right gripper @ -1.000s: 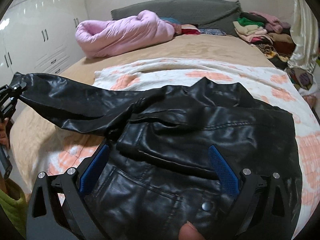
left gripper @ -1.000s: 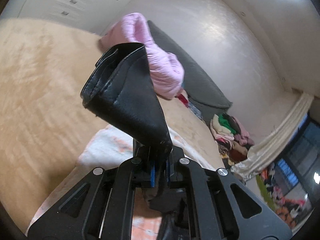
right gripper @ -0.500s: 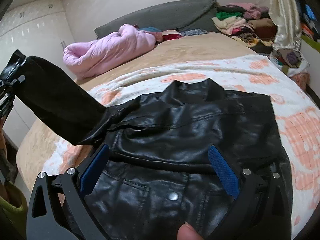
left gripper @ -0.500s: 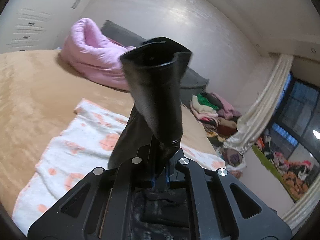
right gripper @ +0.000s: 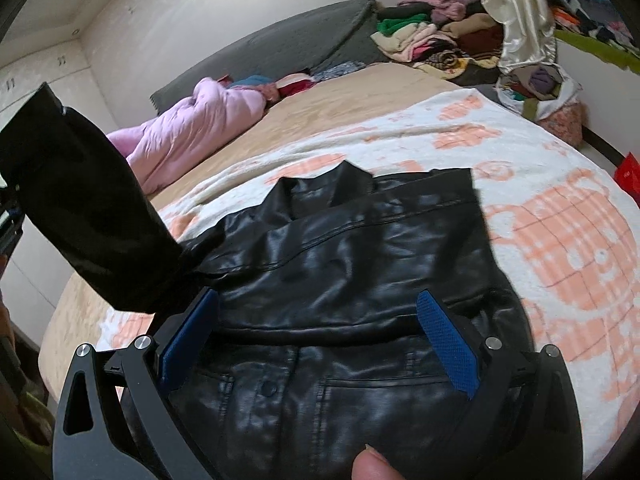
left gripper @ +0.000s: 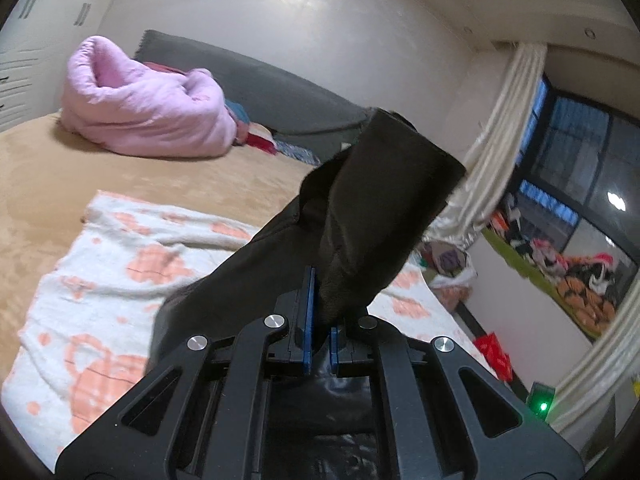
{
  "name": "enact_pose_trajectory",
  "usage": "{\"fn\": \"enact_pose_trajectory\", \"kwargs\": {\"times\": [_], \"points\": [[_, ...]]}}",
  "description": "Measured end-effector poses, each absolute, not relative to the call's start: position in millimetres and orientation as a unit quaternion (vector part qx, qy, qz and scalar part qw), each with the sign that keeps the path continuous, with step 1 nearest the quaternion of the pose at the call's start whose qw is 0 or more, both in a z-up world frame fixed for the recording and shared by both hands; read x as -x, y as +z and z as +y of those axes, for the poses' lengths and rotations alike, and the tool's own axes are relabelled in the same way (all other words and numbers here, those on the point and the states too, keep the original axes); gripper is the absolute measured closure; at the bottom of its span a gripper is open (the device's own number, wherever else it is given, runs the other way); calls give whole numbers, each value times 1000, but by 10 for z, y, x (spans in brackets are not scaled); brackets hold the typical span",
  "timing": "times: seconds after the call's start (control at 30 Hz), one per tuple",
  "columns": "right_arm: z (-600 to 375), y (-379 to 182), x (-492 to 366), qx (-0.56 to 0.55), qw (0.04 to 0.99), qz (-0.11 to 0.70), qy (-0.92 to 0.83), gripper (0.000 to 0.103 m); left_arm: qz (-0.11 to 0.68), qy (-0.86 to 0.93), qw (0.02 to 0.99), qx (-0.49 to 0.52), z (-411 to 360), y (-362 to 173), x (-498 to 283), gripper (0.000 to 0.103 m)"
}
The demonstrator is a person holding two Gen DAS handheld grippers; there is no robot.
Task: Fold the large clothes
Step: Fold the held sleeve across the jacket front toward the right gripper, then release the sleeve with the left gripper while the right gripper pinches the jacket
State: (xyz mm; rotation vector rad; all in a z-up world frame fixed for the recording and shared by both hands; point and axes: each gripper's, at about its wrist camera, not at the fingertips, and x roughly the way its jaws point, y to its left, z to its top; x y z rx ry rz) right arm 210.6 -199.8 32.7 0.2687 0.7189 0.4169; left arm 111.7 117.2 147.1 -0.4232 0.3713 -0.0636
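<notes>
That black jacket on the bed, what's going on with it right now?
A person with a gripper in each hand is folding a black leather jacket that lies on a white and orange blanket on the bed. The left gripper is shut on the end of one sleeve and holds it up off the bed, beside the jacket's body. The right gripper is open over the jacket's front, gripping nothing. The sleeve is not yet laid across the body.
</notes>
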Motion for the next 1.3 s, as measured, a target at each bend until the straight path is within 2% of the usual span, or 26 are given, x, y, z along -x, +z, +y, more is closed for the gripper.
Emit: {"fn": "enact_pose_trajectory", "kwargs": {"times": [0.3,0.63,0.83,0.87,0.9,0.93,1.0,1.03,1.07,1.1,1.17,1.3], "points": [[-2575,271,-2152,-175,909,344,160,5,236,-55,957,160,600,1145,-1416,103],[-2938,95,-2209,-220,899,353,136,5,344,-58,935,64,-111,263,-1644,101],[-2920,12,-2266,-249,879,367,174,4,394,-50,918,3,-293,-150,-1664,94],[-2890,-33,-2293,-263,867,377,194,4,401,-47,915,-10,-313,-210,-1656,87],[-2848,-65,-2322,-273,856,386,211,4,406,-43,913,-23,-331,-265,-1643,69],[-2812,-84,-2352,-280,846,393,224,4,409,-40,911,-33,-374,-299,-1639,63],[-2695,-154,-2406,-301,819,412,261,5,410,-34,910,-52,-424,-363,-1599,62],[-2631,-168,-2418,-306,811,417,273,8,413,-32,908,-57,-420,-398,-1579,62],[-2580,-192,-2442,-313,802,422,285,17,415,-32,907,-58,-437,-402,-1572,57],[-2506,-219,-2476,-319,791,432,293,21,418,-36,906,-59,-441,-407,-1557,39],[-2383,-270,-2545,-319,778,451,300,26,420,-50,905,-52,-434,-406,-1483,21],[-2180,-286,-2615,-300,773,468,306,28,421,-61,904,-51,-436,-394,-1336,21]]}}
